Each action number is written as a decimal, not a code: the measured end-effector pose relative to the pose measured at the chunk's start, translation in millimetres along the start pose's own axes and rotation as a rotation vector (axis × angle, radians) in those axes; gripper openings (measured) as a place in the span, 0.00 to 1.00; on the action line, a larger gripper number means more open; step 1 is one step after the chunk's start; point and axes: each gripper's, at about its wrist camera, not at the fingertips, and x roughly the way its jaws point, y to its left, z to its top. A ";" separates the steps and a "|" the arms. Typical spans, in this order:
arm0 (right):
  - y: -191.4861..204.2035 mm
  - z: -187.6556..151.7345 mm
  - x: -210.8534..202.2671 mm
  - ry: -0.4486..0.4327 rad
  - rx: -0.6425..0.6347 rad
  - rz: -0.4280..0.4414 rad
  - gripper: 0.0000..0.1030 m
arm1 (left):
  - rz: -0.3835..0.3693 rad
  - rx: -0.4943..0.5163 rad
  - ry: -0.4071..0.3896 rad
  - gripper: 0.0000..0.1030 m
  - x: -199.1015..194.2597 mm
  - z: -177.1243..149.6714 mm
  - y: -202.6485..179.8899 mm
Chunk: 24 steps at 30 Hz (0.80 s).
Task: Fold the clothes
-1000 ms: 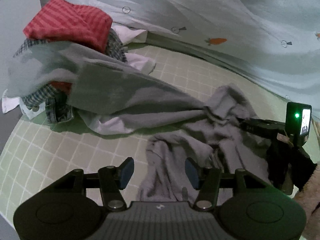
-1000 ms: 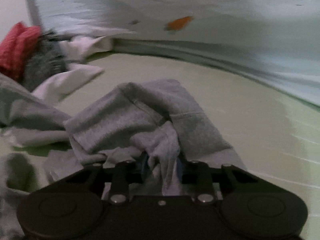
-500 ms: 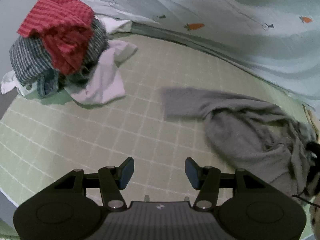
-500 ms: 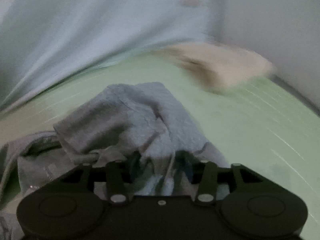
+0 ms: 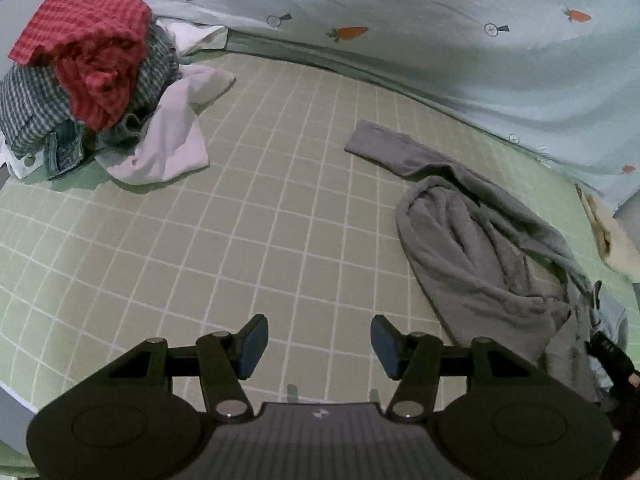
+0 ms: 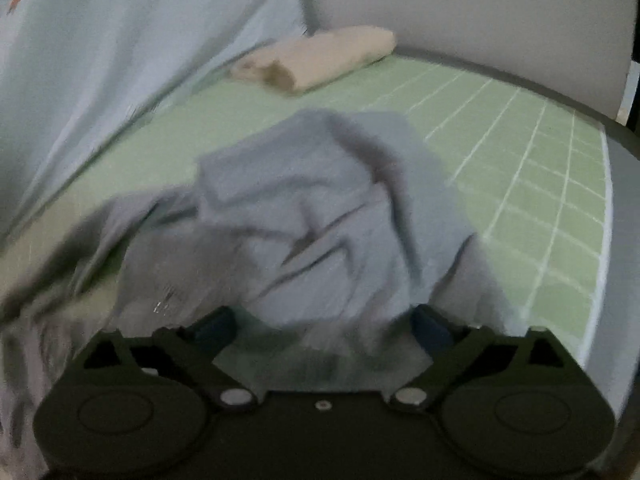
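Dragged away from the heap of clothes [image 5: 92, 80] at the mattress's [image 5: 200, 248] far left corner, the grey garment [image 5: 480, 248] now lies crumpled toward the right edge, one sleeve trailing back toward the middle. Over bare sheet, the left gripper [image 5: 318, 344] hangs with jaws apart and nothing between them. At the right edge, the right gripper [image 6: 324, 324] is opening, cloth bunched loosely between its jaws; it is far nearer the garment.

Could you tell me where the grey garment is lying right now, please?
The grey garment lies crumpled on the green checked sheet, at the right in the left wrist view, well apart from the clothes pile at the far left.
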 end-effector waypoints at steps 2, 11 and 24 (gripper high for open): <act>6.2 -13.0 -19.1 0.024 -0.042 0.060 0.96 | 0.003 0.014 -0.015 0.56 -4.4 -0.3 4.5; 14.8 -65.4 -59.4 0.016 -0.591 0.349 1.00 | 0.004 0.020 0.009 0.65 0.6 3.8 44.1; 158.8 -75.8 -18.1 0.041 -0.665 0.331 1.00 | -0.051 0.050 0.052 0.65 36.0 39.0 61.3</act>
